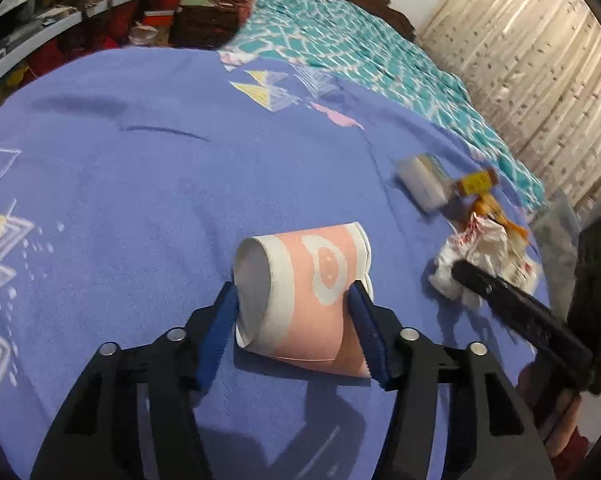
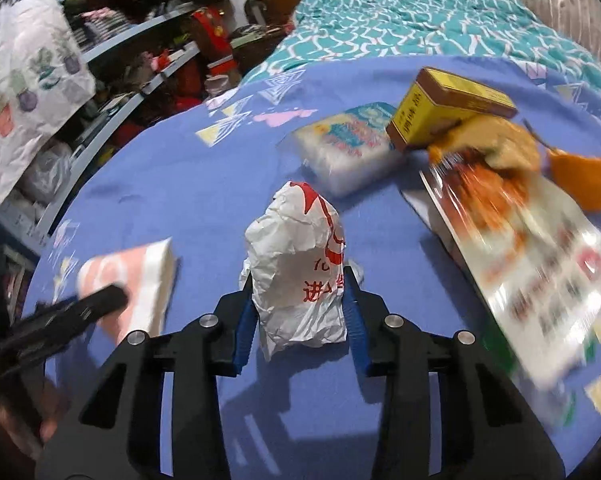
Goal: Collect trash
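Observation:
My left gripper (image 1: 294, 300) is shut on a rolled pink and white paper wrapper (image 1: 304, 288) held over the blue bedspread (image 1: 140, 200). My right gripper (image 2: 300, 292) is shut on a crumpled white paper ball with red print (image 2: 296, 268). The pink wrapper also shows at the left of the right wrist view (image 2: 136, 280), with the left gripper's finger in front of it. The white paper ball shows in the left wrist view (image 1: 476, 252), with the right gripper's finger (image 1: 500, 296) at it.
On the bedspread lie a clear pack of white tissues (image 2: 352, 148), a yellow and brown box (image 2: 448, 108), orange peel (image 2: 580, 176) and a glossy printed packet (image 2: 540, 272). A teal patterned quilt (image 1: 360, 44) lies behind. Cluttered shelves (image 2: 140, 72) stand at the left.

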